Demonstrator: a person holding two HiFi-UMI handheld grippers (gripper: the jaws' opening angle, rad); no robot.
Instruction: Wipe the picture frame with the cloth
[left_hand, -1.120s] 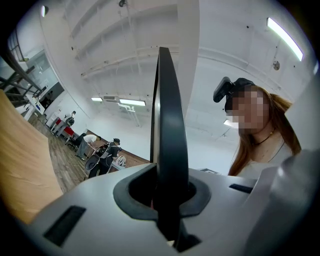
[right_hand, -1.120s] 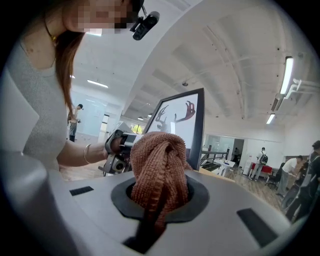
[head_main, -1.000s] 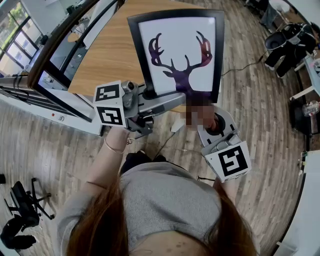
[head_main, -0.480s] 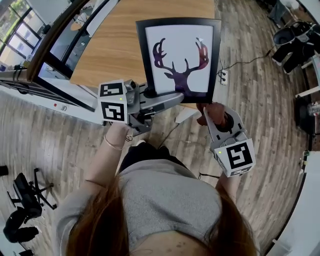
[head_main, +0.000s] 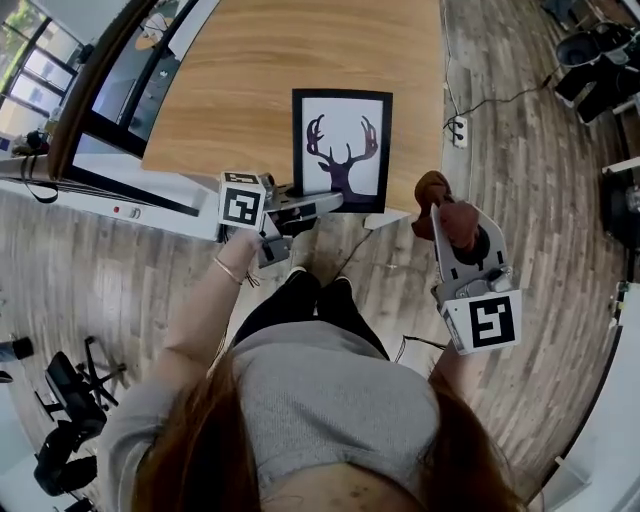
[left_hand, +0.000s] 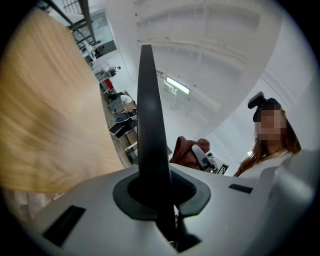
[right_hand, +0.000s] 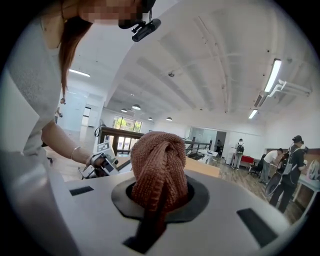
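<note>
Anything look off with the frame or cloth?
Nothing stands out. The left claw grips the picture frame by its near edge, intact and square over the table; the right claw holds the bunched cloth, apart from it.

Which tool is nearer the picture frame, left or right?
Left. The left tool grips the lower edge of the picture frame; the right tool, holding the cloth, sits apart at its lower right.
</note>
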